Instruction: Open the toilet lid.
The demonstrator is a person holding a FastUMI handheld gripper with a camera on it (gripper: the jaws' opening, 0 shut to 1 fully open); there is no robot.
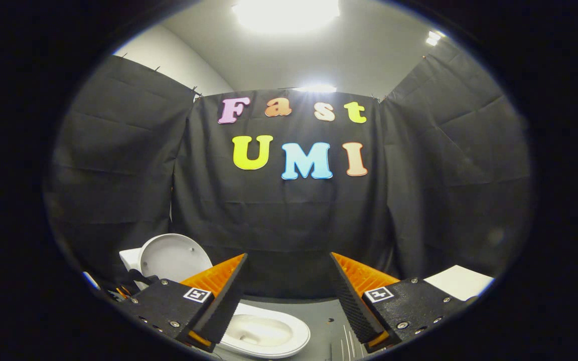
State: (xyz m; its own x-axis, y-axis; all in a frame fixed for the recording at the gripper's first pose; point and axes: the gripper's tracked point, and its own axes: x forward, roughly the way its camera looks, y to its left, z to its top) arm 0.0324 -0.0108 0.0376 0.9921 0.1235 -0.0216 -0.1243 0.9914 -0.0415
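Already the toilet lid [173,256] stands raised, its white round underside facing my claw [289,296], leaning back toward the pale tank [130,259] behind it. It sits beyond my left finger [219,296] and off to that finger's outer side, its lower edge hidden by the finger's black body. Below it the toilet bowl [264,333] lies open, a white oval rim with the hollow showing, just ahead of and under the left finger's tip, reaching partway into the gap between my fingers.

My claw is spread wide, the two fingers well apart with nothing between them and neither touching the lid or the bowl. The right finger [354,301] hangs over bare grey floor [324,316], clear of the bowl's rim.

Room to move: the gap ahead of my fingertips runs open to the black cloth wall [289,225] beyond, and the floor strip between bowl and right finger is free. Tight spots are on the left, where lid, tank and some dark and orange items [123,288] I cannot make out crowd near the left finger's outer side. A white flat surface [459,281] sits beyond the right finger, off to its outer side. Bright ceiling lights [286,12] glare overhead.
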